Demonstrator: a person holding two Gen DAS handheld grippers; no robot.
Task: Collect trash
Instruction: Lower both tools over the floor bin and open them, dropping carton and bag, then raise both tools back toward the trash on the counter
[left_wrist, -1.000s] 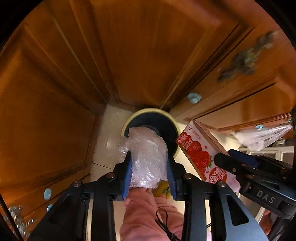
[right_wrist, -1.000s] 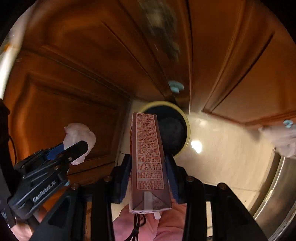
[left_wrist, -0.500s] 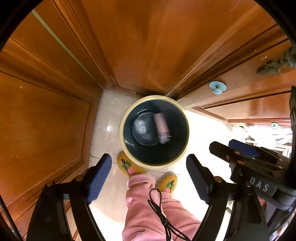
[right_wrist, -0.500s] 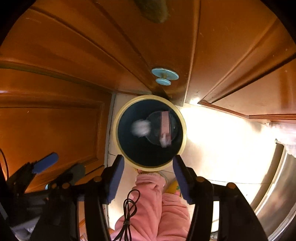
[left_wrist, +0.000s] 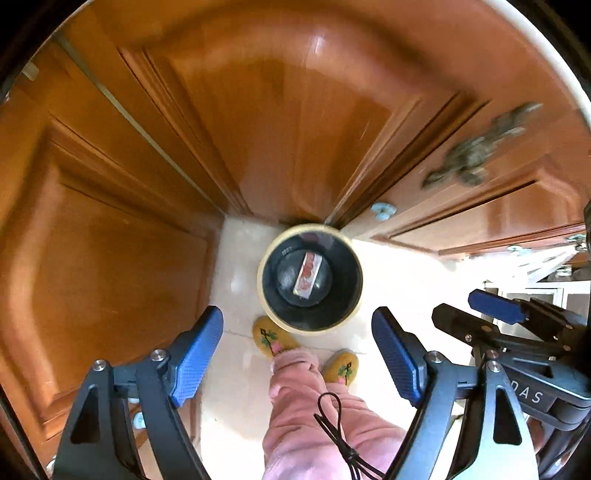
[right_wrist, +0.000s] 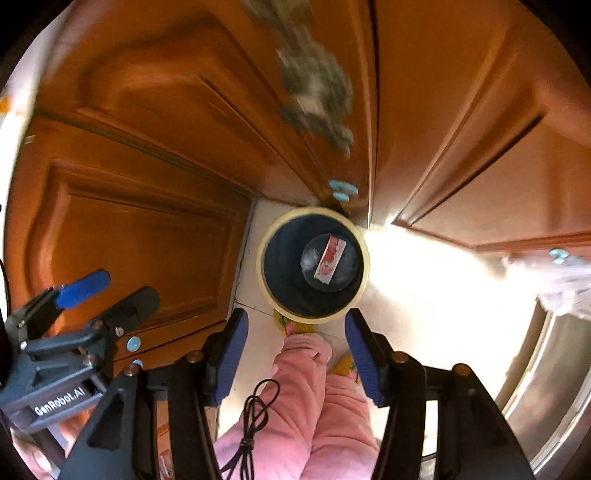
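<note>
A round dark trash bin with a cream rim (left_wrist: 263, 266) (right_wrist: 365, 258) stands on the pale floor in the corner of wooden cabinets. Inside it lie a red-and-white carton (left_wrist: 307, 272) (right_wrist: 330, 260) and a crumpled clear plastic bag (left_wrist: 284, 275) (right_wrist: 309, 258). My left gripper (left_wrist: 297, 356) is open and empty, high above the bin. My right gripper (right_wrist: 295, 354) is open and empty too, also above the bin. Each gripper shows in the other's view: the right one (left_wrist: 476, 314) at right, the left one (right_wrist: 107, 291) at left.
Brown wooden cabinet doors (left_wrist: 110, 258) with pale blue knobs (left_wrist: 383, 210) (right_wrist: 341, 190) surround the bin. A person's pink trouser legs (left_wrist: 314, 413) and yellow slippers (left_wrist: 269, 338) stand just in front of it. A steel surface (right_wrist: 554, 387) lies at right.
One second ago my left gripper held the plastic bag and my right held the carton. Both opened and dropped them into the bin. Both grippers have since risen.
</note>
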